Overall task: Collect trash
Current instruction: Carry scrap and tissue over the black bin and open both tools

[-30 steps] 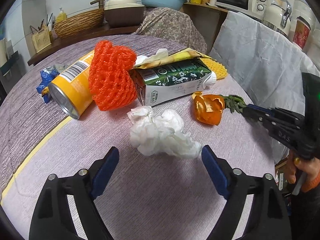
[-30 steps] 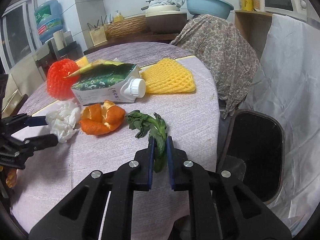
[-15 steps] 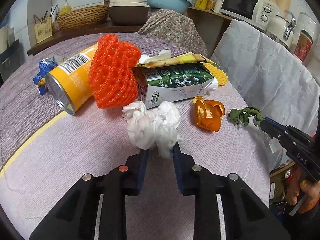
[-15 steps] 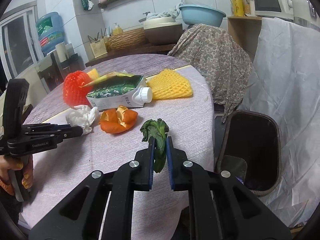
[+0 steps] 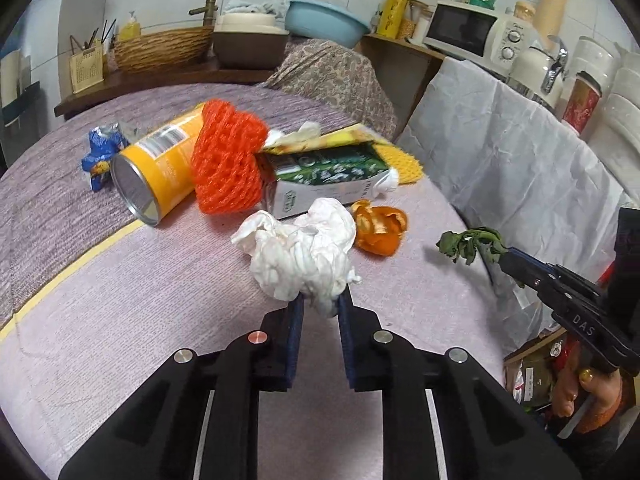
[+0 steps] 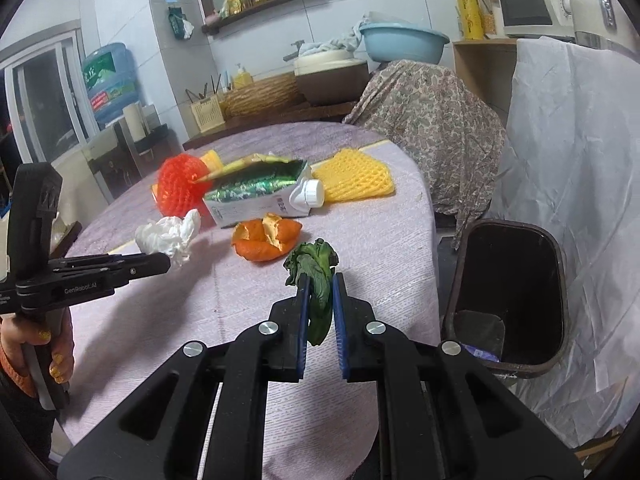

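The left hand-held gripper (image 5: pixel 320 304) is closing its jaws on the tissue (image 5: pixel 300 252), lifted off the counter (image 5: pixel 120 320). The right hand-held gripper (image 6: pixel 319 300) pinches a wilted green (image 6: pixel 316 268); the bin (image 6: pixel 508 292) stands just right of it.

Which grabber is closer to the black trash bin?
Right. The right gripper, holding the wilted greens, is beside the bin; the left gripper, closing on tissue, is across the table.

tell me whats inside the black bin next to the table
Inside the black bin a pale flat scrap and something bluish lie at the bottom. The rest is dark, and the near rim hides part of the floor.
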The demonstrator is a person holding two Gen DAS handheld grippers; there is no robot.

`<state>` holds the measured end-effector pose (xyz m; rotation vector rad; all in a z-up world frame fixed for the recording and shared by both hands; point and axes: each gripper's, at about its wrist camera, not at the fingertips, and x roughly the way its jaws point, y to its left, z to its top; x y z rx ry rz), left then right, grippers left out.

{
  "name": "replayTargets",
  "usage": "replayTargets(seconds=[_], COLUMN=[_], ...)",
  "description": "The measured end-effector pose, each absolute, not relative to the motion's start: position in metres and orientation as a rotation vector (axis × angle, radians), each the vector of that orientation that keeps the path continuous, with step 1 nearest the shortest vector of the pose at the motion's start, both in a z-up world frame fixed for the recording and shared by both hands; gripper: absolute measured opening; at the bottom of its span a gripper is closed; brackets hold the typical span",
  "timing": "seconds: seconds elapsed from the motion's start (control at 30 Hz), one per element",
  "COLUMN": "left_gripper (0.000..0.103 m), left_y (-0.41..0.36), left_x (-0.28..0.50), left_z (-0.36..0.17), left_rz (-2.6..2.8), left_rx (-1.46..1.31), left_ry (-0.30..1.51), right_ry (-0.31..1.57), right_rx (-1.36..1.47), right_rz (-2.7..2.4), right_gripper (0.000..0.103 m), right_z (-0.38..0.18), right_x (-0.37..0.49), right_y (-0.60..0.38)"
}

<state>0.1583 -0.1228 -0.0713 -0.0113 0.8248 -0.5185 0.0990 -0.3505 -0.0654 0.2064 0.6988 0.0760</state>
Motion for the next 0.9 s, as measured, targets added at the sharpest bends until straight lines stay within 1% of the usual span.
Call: replayTargets(seconds=[0.2,0.37,0.5,0.7,0.8,0.9], left_gripper=[0.018,0.018,0.018,0.018,0.018,0.018], left_y=[-0.157,-0.212,-0.255,-0.324,-0.358,-0.395], left_x=[0.146,0.146,0.154,0.175,0.181,0.196], left_z=[-0.048,-0.037,-0.039,-0.049,-0.059,-0.080], left_rz=[-0.609,-0.727,-0.790,-0.868,-0.869,-0.869], left_rx=[0.018,0.079,0.108,0.125,0.177,0.209], left_ry=[0.779,0.766,0.786,0.874,0.886,0.947], right_ry=[0.631,0.637,0.699,0.812,0.857,0.885], right_rx=[0.207,0.271,0.283,0.333,0.351,0.377], right_rz=[-0.004,-0.189,-0.311,-0.395,-0.425,-0.435], right_gripper=[0.012,0.012,0.012,0.012,0.012,0.012], right_z=[-0.049,-0.058,-0.083,-0.133,-0.155,-0.173], right_x=[0.089,0.092,0.103,0.117,0.120,0.120], right_y=[-0.374,-0.427,-0.468,-0.514,-0.527,-0.538])
